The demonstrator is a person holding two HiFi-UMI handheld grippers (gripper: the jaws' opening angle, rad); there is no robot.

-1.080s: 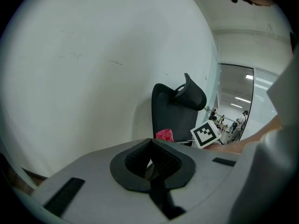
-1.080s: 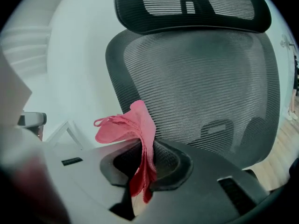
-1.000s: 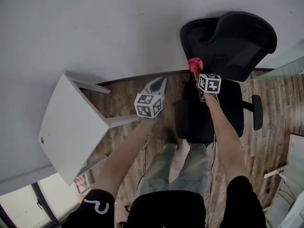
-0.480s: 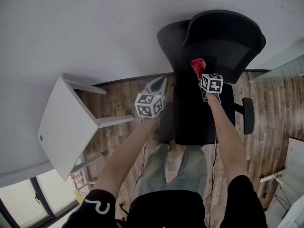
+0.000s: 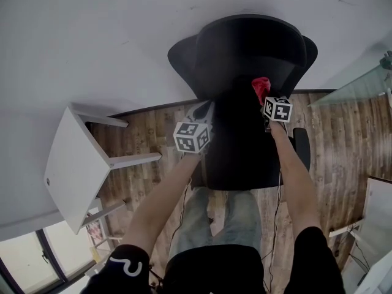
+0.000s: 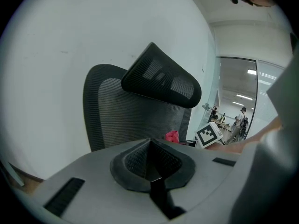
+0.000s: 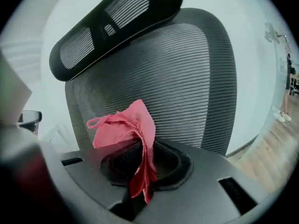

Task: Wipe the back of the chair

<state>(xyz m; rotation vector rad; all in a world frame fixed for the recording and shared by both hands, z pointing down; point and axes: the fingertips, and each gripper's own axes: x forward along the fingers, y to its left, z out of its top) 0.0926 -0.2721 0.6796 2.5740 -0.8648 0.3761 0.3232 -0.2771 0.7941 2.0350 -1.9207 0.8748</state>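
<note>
A black mesh office chair [image 5: 245, 54] stands against the wall, its seat towards me. Its backrest [image 7: 187, 78] and headrest [image 7: 112, 17] fill the right gripper view. My right gripper [image 5: 264, 100] is shut on a crumpled pink cloth [image 7: 128, 129], which it holds up just in front of the backrest's lower right part; I cannot tell whether the cloth touches it. My left gripper [image 5: 204, 109] hovers at the chair's left side, shut with nothing in it [image 6: 150, 171]. From there the backrest [image 6: 126, 120], the cloth [image 6: 172, 136] and the right gripper's marker cube [image 6: 208, 134] show.
A white table [image 5: 67, 170] stands at the left on the wooden floor [image 5: 343, 133]. A white wall [image 5: 92, 35] runs behind the chair and a glass partition [image 5: 355, 84] stands at the right. The chair's armrest [image 5: 301, 149] juts out by my right forearm.
In the head view the chair has shifted left and now stands squarely before me. The right gripper with the cloth has stayed close to the backrest. The left gripper has hardly moved.
</note>
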